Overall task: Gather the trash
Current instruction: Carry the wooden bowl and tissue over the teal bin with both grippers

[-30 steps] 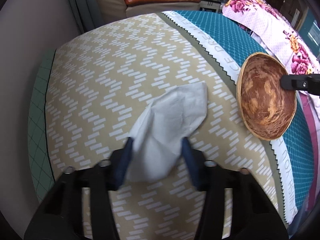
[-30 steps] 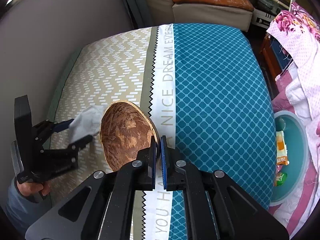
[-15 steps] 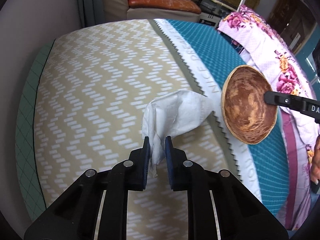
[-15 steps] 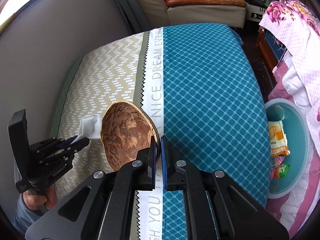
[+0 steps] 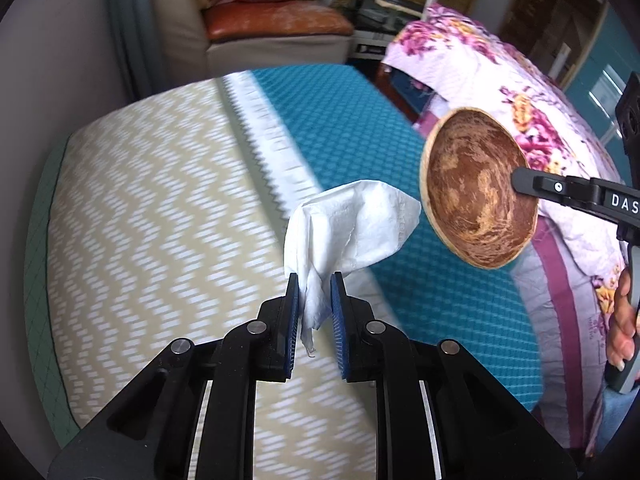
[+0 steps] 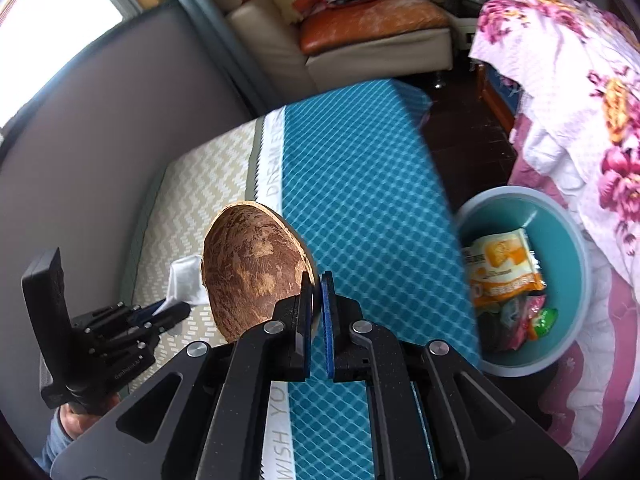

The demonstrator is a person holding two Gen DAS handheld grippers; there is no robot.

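Observation:
A crumpled white tissue (image 5: pixel 352 232) hangs above the bed, pinched at its lower end by my left gripper (image 5: pixel 314 280), which is shut on it. A brown coconut shell half (image 6: pixel 252 272) is held by its rim in my right gripper (image 6: pixel 316 280), shut on it and lifted clear of the bed. In the left wrist view the coconut shell (image 5: pixel 476 188) shows its hollow side at the right, with the right gripper's finger on its rim. In the right wrist view the left gripper (image 6: pixel 168 308) and the tissue (image 6: pixel 186 280) sit just left of the shell.
A teal bin (image 6: pixel 568 280) with snack wrappers inside stands on the floor right of the bed. The bed has a beige zigzag and teal cover (image 5: pixel 140 208). A floral quilt (image 5: pixel 532 120) lies to the right and a sofa (image 6: pixel 372 32) stands beyond the bed.
The left gripper closed on the tissue and lifted it off the bed. Both grippers have risen and moved right, toward the bed's edge and the bin, carrying the tissue and the shell.

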